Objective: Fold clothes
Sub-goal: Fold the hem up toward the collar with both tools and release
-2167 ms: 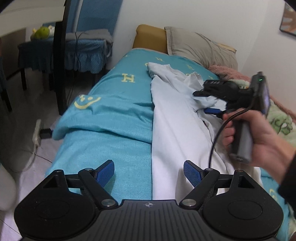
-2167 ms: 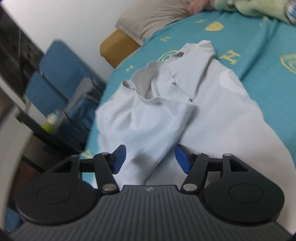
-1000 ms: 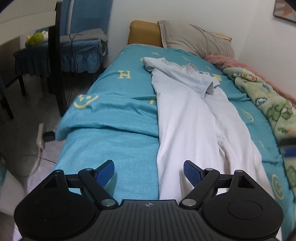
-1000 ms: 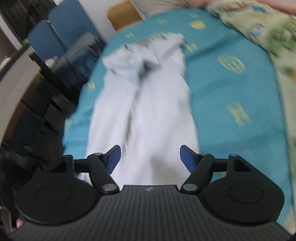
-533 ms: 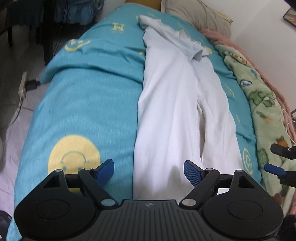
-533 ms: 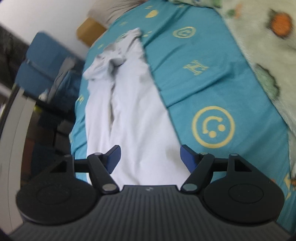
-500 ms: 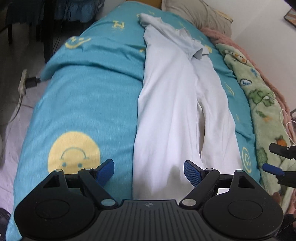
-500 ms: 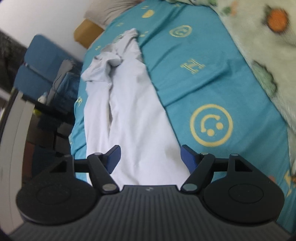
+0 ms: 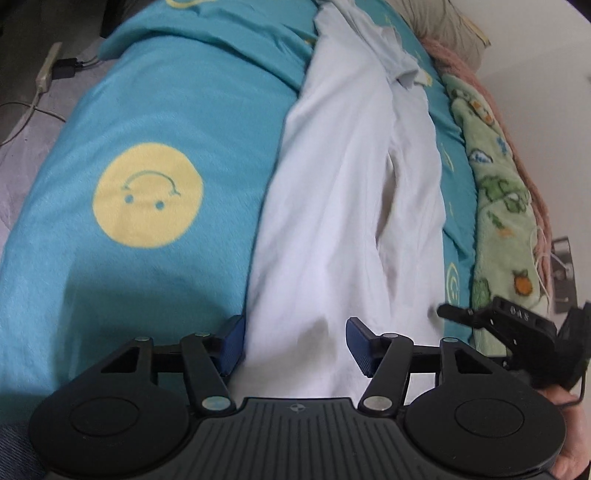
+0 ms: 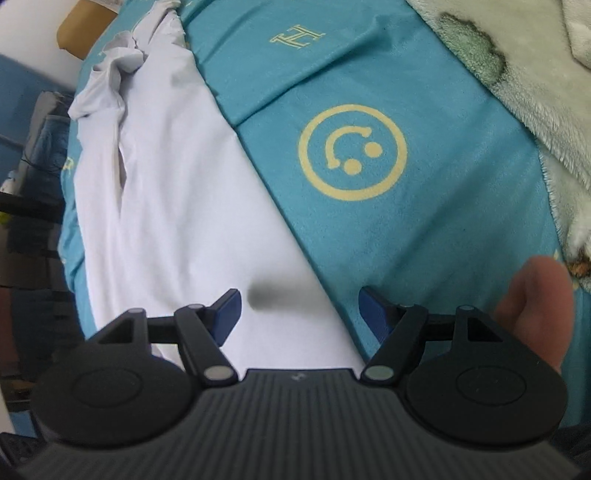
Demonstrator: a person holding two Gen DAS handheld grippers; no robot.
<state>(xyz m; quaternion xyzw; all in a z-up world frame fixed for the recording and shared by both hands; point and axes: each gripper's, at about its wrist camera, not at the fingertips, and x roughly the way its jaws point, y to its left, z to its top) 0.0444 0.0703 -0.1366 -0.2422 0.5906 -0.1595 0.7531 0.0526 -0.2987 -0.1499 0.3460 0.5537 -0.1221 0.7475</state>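
A long white garment (image 9: 351, 184) lies stretched along the teal bed, its crumpled far end towards the pillows. My left gripper (image 9: 295, 347) hangs over its near left edge. Its jaws are closing with the cloth's edge between them, and the pads do not visibly pinch it. In the right wrist view, the garment (image 10: 166, 166) fills the left half. My right gripper (image 10: 299, 310) stands open over its near right edge, one pad above cloth and the other above bedspread. The right gripper (image 9: 498, 325) also shows at the right in the left wrist view.
The teal bedspread (image 9: 147, 195) carries yellow smiley prints (image 10: 351, 147). A green fleece blanket (image 9: 495, 184) lies along the bed's right side, also pale at top right (image 10: 517, 74). A pillow (image 9: 443, 22) sits at the head. A power strip (image 9: 46, 70) lies on the floor. A thumb (image 10: 535, 302) rests beside the right gripper.
Both grippers have tilted downward and come close over the garment's near end. The left jaws have narrowed. The right gripper has moved further into the left wrist view.
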